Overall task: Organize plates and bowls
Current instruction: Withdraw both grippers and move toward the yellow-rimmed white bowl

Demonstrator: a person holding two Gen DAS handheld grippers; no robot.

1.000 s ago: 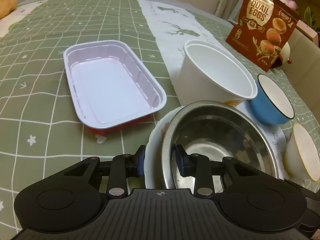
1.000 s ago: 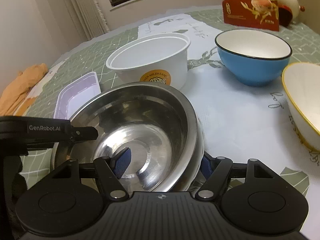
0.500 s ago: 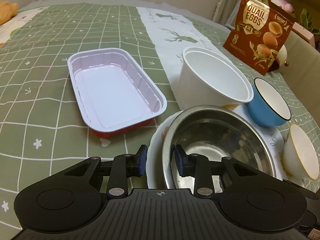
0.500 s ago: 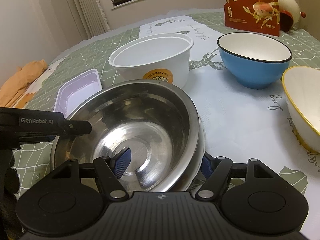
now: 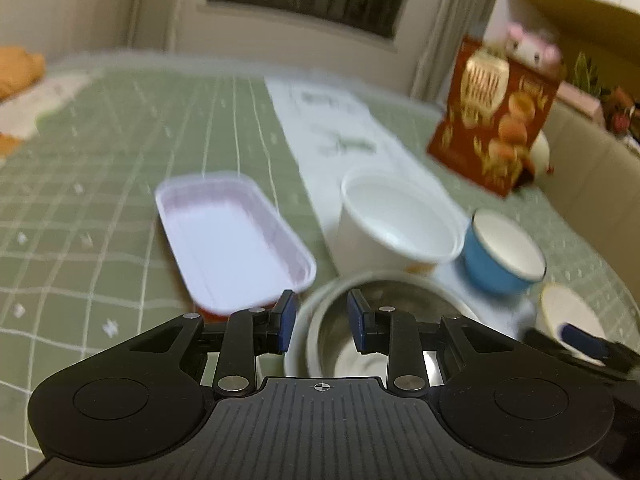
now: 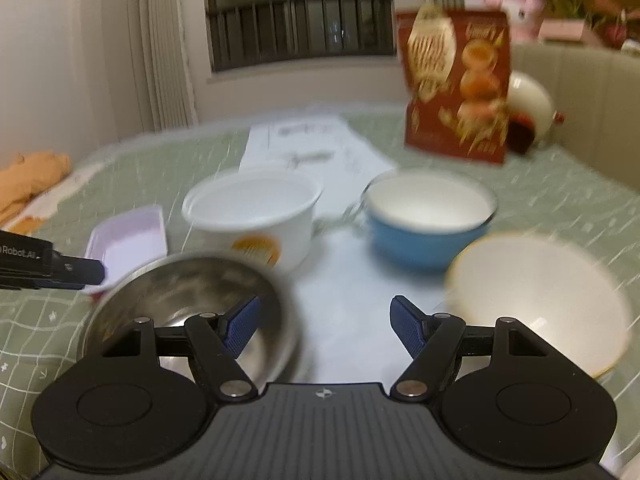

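Fingers of the left gripper [image 5: 319,322] stand a little apart, low centre of the left wrist view, straddling the near rims of the steel bowl [image 5: 384,320] and the white plate [image 5: 298,330] under it; one pad is outside the plate edge, the other inside the bowl, and whether they touch either rim cannot be told through the blur. Right gripper [image 6: 325,322] has its fingers spread wide, holding nothing; its left pad shows in front of the steel bowl [image 6: 188,292], its right pad over bare white runner [image 6: 344,280], beside the yellow-rimmed bowl [image 6: 536,300] at lower right. Steel bowl sits on the plate at the near edge of the bench [image 5: 100,160], lower centre in the left view, lower left in the right view. White tub [image 5: 396,220] stands just behind it, centre frame. Blue bowl [image 5: 502,256] lies right of the tub, near it. Yellow-rimmed bowl [image 5: 568,320] is at the far right edge in the left view, partly hidden by the other gripper's finger. Rectangular tray [image 5: 232,240] sits left of the tub on the green checked cloth, red underside showing at its near end. Red snack bag [image 5: 496,120] stands upright at upper right, well behind the bowls. Both views are motion-blurred.
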